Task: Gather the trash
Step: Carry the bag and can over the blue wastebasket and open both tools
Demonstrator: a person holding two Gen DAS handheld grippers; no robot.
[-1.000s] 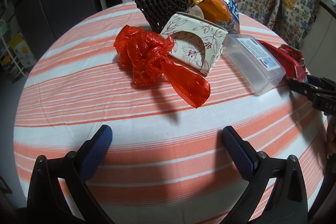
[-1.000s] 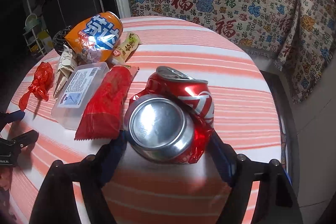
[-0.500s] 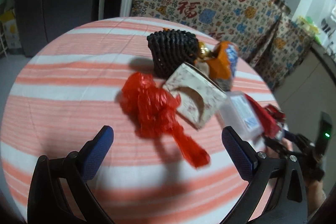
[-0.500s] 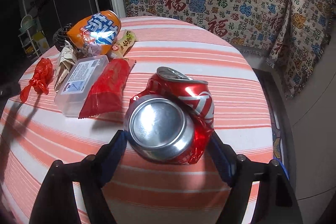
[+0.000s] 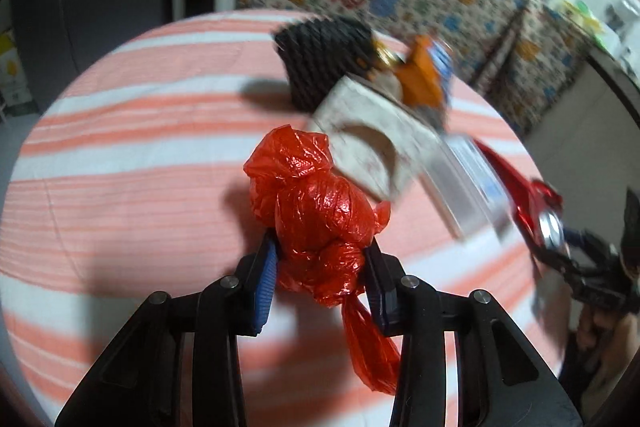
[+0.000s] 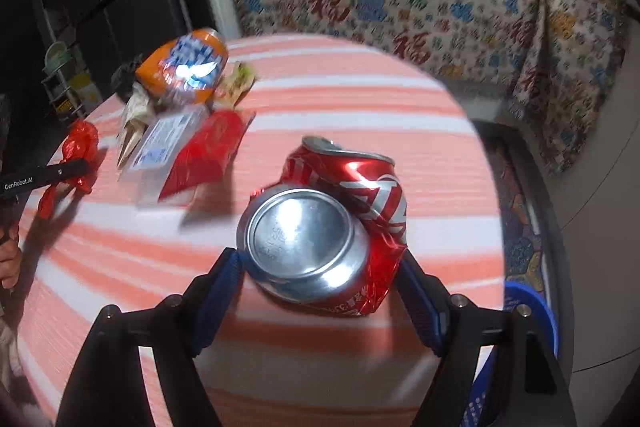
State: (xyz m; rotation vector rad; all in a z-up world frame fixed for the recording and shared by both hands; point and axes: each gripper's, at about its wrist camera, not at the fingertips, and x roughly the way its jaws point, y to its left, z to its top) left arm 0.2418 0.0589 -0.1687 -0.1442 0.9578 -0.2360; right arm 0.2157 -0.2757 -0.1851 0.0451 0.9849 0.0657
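Left wrist view: left gripper has just closed, clamped on the red bag, lower centre.
Right wrist view: right gripper pinches the crushed can.
Left to collect: box, wrapper, chip bag, upper frame.
Room: table bare at left; edge close behind.
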